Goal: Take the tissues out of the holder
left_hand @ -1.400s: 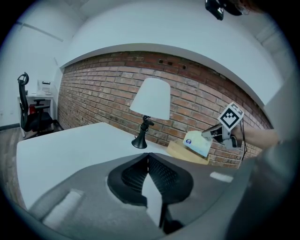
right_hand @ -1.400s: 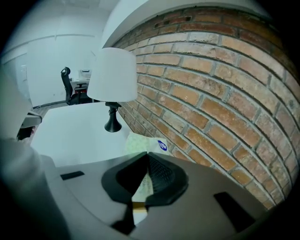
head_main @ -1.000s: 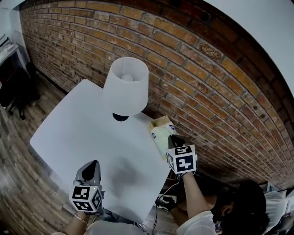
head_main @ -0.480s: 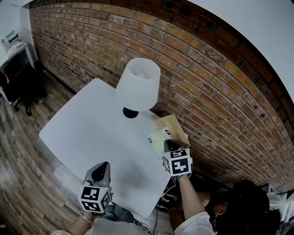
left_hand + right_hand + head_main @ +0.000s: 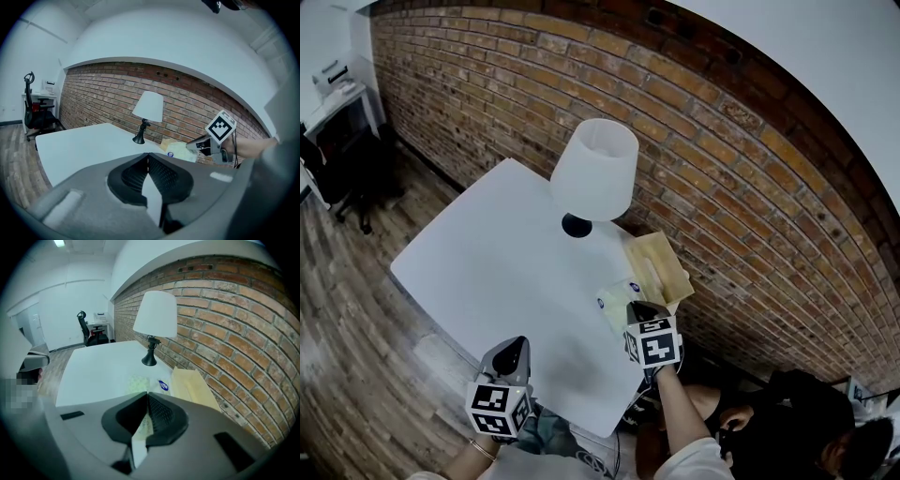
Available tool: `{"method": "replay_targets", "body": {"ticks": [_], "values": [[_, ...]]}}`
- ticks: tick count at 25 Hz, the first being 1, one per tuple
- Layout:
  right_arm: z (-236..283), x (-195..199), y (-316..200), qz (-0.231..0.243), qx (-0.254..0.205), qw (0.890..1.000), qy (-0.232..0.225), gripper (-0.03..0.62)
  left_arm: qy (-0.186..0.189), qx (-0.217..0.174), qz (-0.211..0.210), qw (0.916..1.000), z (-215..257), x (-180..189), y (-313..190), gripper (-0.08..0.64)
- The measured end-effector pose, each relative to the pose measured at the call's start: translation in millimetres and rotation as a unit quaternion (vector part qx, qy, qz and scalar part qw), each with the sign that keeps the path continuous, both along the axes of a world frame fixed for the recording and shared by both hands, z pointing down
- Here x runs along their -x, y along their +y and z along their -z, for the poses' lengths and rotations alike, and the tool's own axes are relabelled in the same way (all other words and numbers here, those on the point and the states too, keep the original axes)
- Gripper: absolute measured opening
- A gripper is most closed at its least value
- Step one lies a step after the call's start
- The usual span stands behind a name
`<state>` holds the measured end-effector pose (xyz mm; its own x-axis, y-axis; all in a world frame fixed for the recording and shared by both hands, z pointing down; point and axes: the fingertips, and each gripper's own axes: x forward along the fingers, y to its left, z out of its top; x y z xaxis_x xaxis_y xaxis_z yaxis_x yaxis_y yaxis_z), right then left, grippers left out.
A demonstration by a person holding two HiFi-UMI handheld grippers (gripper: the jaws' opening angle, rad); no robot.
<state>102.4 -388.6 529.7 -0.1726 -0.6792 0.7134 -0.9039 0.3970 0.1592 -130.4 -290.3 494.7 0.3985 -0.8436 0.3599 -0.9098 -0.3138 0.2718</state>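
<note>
Tissues nearly free: a soft tissue pack, its blue label facing up, sits outside its wooden holder at the wall-side corner of a white table, so the main step of the task looks to be essentially done. The holder lies open against the brick wall and shows no tissues that can be made out in the head view or the right gripper view, though part of its inside is not clear enough to rule out leftovers. The right gripper has its jaws pressed together on the near edge of the pack, whose pale wrapper shows pinched between the pads in that gripper's own view. The rest of the pack stretches away from the jaws toward the table lamp, just beside the holder on the side away from the wall. Whether the pack rests on the tabletop or hangs just above it cannot be told. The left gripper is held over the near edge of the table with its jaws closed on nothing, well apart from the pack and the holder. What appears to be left is little: bringing the pack fully clear, setting it down on the table and letting go of it
</note>
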Motion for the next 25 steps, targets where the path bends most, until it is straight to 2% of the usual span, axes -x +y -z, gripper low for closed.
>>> {"method": "replay_targets", "body": {"ticks": [12, 25], "values": [[-46, 12, 37, -0.004, 0.042, 0.999, -0.019, 0.011, -0.006, 0.016, -0.004, 0.9998, -13, -1, 24, 0.009], [-64, 13, 50, -0.003, 0.036, 0.999, -0.037, 0.012, -0.018, 0.019, -0.016, 0.9995, -19, -14, 32, 0.009]]}}
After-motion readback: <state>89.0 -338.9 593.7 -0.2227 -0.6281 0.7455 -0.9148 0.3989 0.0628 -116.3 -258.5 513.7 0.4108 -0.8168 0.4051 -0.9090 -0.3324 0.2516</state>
